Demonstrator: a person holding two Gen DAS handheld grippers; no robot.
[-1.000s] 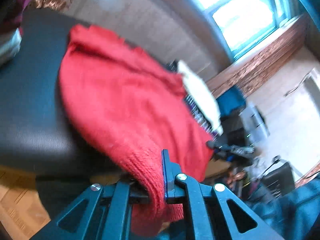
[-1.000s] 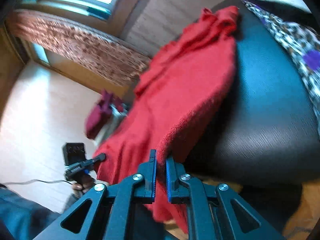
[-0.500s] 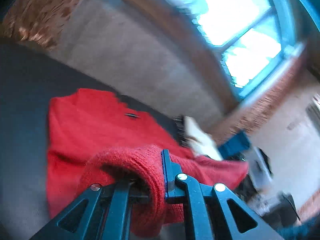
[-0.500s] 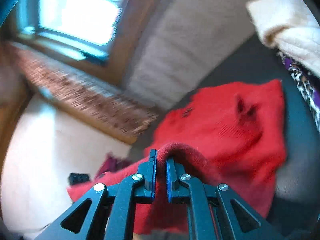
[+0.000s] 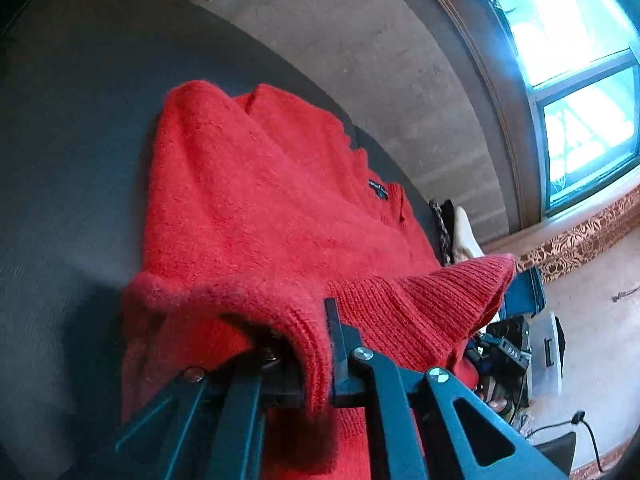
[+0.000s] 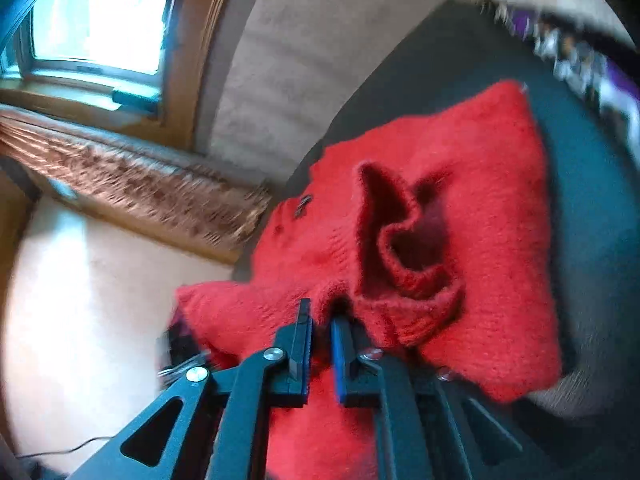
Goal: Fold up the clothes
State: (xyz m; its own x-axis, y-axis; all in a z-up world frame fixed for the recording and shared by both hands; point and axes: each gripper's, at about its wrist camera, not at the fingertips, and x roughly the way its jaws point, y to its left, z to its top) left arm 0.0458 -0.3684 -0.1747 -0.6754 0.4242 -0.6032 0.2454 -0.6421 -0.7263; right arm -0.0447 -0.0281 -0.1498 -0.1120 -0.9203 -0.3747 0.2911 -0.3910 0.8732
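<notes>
While the left claw [image 5: 316, 344] pinches the red sweater [image 5: 260, 200] hem, the right claw [image 6: 320, 344] has just been parting around knit.

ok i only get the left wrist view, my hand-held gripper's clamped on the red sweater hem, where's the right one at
observer: the right hand-held gripper is at the hem of the red sweater too, with the knit bunched up at its fingertips
operator: is it pinching the knit
observer: there's a narrow gap between its jaws, and i can't tell whether the pads press on the fabric
operator: anything rucked up on top that i can't see
observer: yes, a ribbed cuff stands curled open on the sweater, just beyond that gripper
</notes>
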